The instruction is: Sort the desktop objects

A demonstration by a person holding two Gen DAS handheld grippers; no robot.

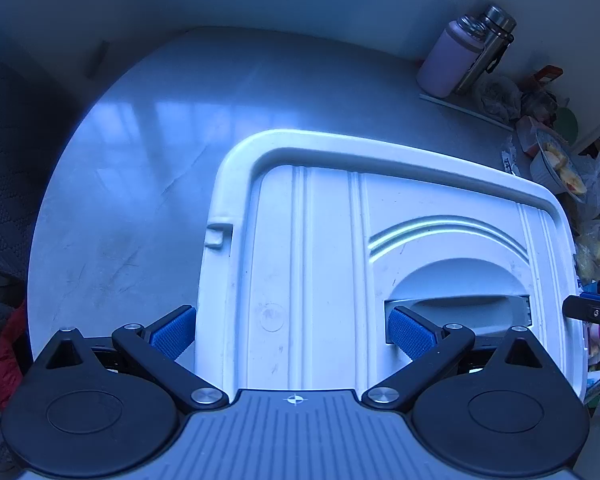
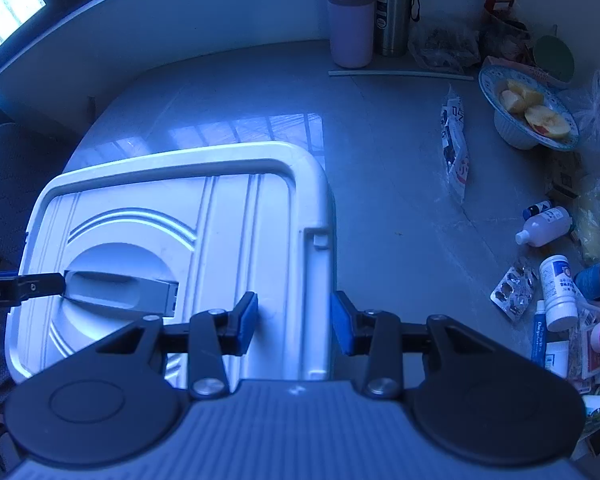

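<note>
We saw a grey round table (image 2: 380, 208) carrying a white plastic storage box with a ribbed lid (image 1: 312, 264), and the box sat toward the table's left half in the right wrist view, its lid closed and a grey recessed handle (image 2: 120, 288) lying flat in the rounded hollow of the lid. Our left gripper (image 1: 296, 330) hung over the left part of that lid with its blue-padded jaws spread wide, one pad beyond the box's left edge and the other at the end of the grey handle; it held nothing, and whether that pad touched the handle we could not tell. Our right gripper (image 2: 294, 322) hovered at the box's right edge, its jaws standing at a moderate gap on either side of the lid's rim, one over the lid and one outside the wall, with nothing between them but the rim and no clear contact. Farther right, at the back of the table, stood a pink insulated bottle (image 2: 350, 20) just beside a steel flask (image 2: 392, 8). A printed snack packet (image 2: 454, 148) lay on the bare table, and a blue-patterned bowl of cut fruit (image 2: 528, 112) stood near it. At the far right edge lay the clutter: white medicine bottles (image 2: 548, 226), a foil blister pack (image 2: 514, 290) and a tube (image 2: 539, 338), well apart from the box.
</note>
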